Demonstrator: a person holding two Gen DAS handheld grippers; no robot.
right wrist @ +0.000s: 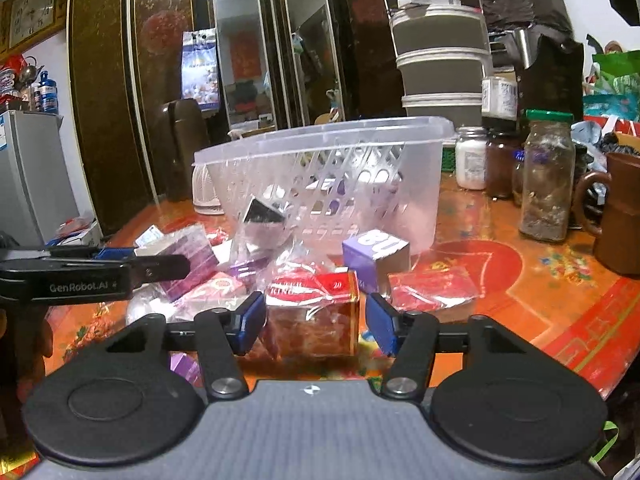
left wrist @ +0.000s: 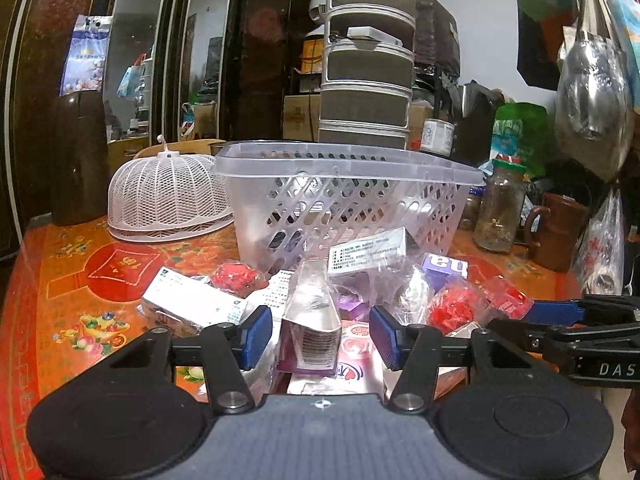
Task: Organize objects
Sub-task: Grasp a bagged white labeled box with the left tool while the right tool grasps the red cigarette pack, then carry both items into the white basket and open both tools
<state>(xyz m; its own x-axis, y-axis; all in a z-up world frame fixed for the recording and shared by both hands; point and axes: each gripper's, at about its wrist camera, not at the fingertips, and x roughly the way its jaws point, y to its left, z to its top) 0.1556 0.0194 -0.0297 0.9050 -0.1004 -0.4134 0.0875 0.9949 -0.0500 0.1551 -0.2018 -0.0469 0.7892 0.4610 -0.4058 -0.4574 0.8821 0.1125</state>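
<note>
A pile of small packets is lying on the patterned red table (left wrist: 80, 280), just in front of the clear perforated basket (left wrist: 344, 200), which is judged to be where they are meant to go. The left gripper (left wrist: 320, 338) is being held wide open, its blue pads on either side of a pink-and-clear box (left wrist: 310, 328) standing on end, with gaps visible on both sides. The right gripper (right wrist: 316, 320) is likewise spread open around a red cigarette pack (right wrist: 312, 312) in crinkled film, not yet touching it.

For the step in hand, each claw is best being lowered until the pads are level with the middle of the flat side faces, then closed squarely (the film wrap looks slippery, so a grip on loose plastic alone is likely to slide). The tall box is probably tippy, so a centred closure is advised. Neighbouring packets are lying close by and could be dragged along.

Legible writing is scarce. "GenRobot.AI" is being shown on the left tool's body in the right wrist view, and "DAS" on the right tool's arm in the left wrist view. The red pack is carrying "20" and a word resembling "KING". A purple box (right wrist: 376, 258) is displaying large characters, perhaps "80". Fine print on a white carton (left wrist: 192, 304) cannot be read.
</note>
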